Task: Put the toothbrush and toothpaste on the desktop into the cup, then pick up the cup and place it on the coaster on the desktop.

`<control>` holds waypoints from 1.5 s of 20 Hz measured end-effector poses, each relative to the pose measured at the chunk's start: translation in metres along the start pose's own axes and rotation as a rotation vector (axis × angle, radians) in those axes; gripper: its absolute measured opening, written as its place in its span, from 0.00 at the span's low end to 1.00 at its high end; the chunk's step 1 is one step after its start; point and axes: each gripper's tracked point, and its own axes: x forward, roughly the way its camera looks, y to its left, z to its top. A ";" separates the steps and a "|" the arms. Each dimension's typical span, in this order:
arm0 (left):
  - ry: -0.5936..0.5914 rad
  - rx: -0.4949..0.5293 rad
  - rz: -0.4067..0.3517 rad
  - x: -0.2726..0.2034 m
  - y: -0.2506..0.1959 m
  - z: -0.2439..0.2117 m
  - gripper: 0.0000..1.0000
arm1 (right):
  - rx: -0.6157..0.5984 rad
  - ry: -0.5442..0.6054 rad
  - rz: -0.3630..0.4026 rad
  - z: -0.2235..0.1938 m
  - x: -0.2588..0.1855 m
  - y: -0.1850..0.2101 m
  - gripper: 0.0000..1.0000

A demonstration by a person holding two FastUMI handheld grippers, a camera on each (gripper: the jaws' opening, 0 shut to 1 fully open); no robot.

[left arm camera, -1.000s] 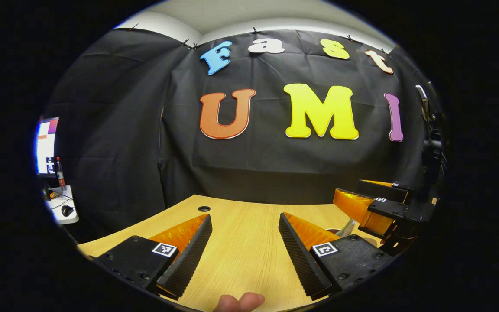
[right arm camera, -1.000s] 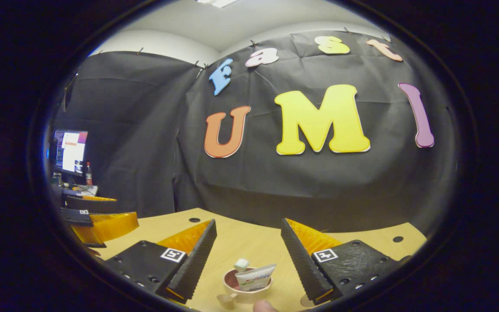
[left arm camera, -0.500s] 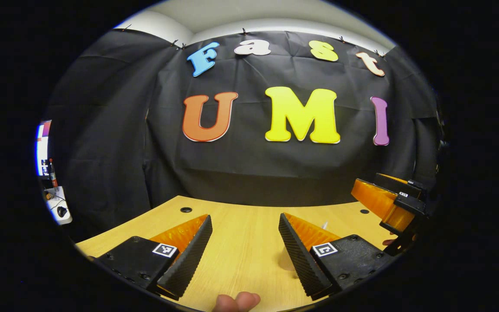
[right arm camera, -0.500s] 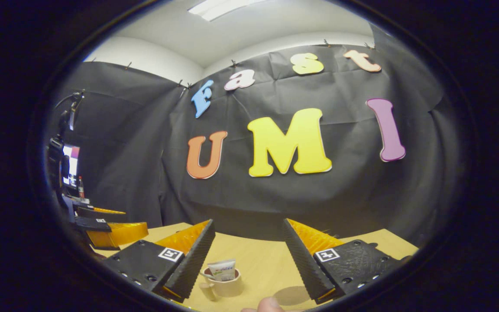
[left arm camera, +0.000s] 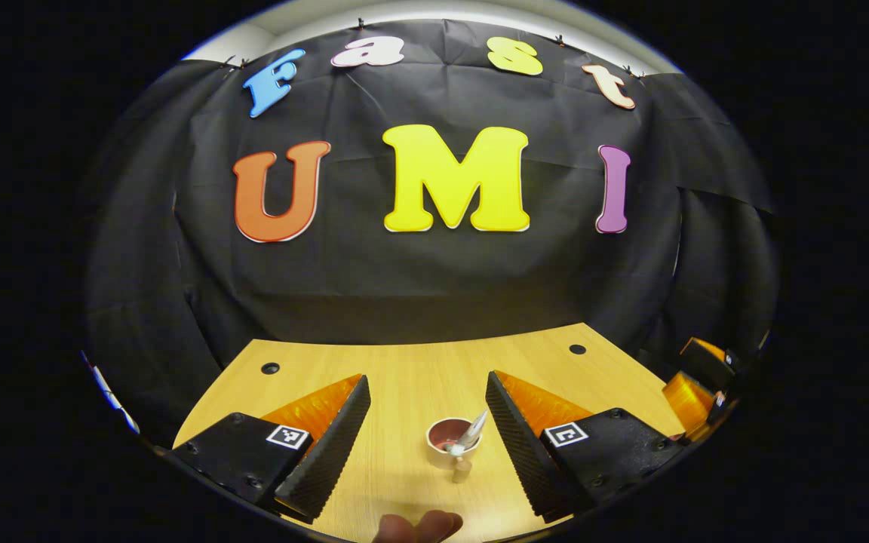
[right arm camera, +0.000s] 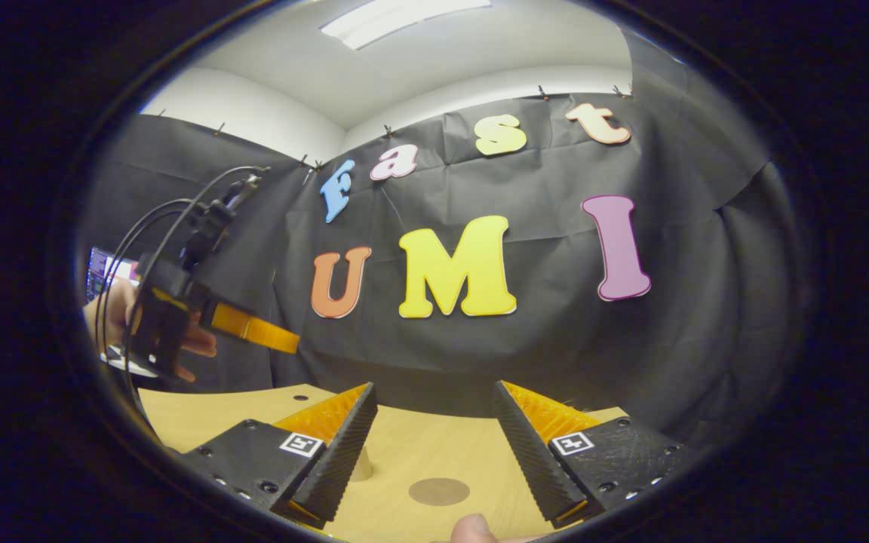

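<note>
The small pale round cup with a reddish inside [left arm camera: 452, 440] stands on the light wooden tabletop [left arm camera: 412, 369], items sticking out of it, off the round brown coaster [right arm camera: 439, 492], both claws [left arm camera: 427, 430] [right arm camera: 434, 445] open and empty, so the placing seems left.

Bearing the load: a light wooden desktop [left arm camera: 404, 369], two round holes near its far edge. Standing on it, upright, a cup [left arm camera: 452, 441] with toothpaste [left arm camera: 472, 431] leaning inside. Lying flat on it in the right gripper view, a round brown coaster [right arm camera: 439, 491].
</note>
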 end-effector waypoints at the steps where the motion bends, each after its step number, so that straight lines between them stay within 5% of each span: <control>1: 0.063 -0.022 -0.013 0.004 -0.006 0.001 0.98 | 0.004 0.013 0.015 -0.003 -0.011 -0.004 0.94; 7: 0.521 -0.018 -0.018 0.017 -0.023 -0.058 0.98 | -0.027 -0.024 -0.056 0.009 -0.051 -0.046 0.93; 13: 0.809 -0.074 -0.012 0.012 -0.029 -0.149 0.99 | -0.003 -0.026 -0.046 0.007 -0.061 -0.036 0.94; 18: 0.878 -0.077 -0.018 0.005 -0.038 -0.177 0.99 | -0.081 -0.022 -0.098 -0.005 -0.061 -0.040 0.95; 30: 1.077 -0.060 0.017 -0.013 -0.077 -0.231 1.00 | -0.056 0.026 -0.121 -0.023 -0.061 -0.052 0.96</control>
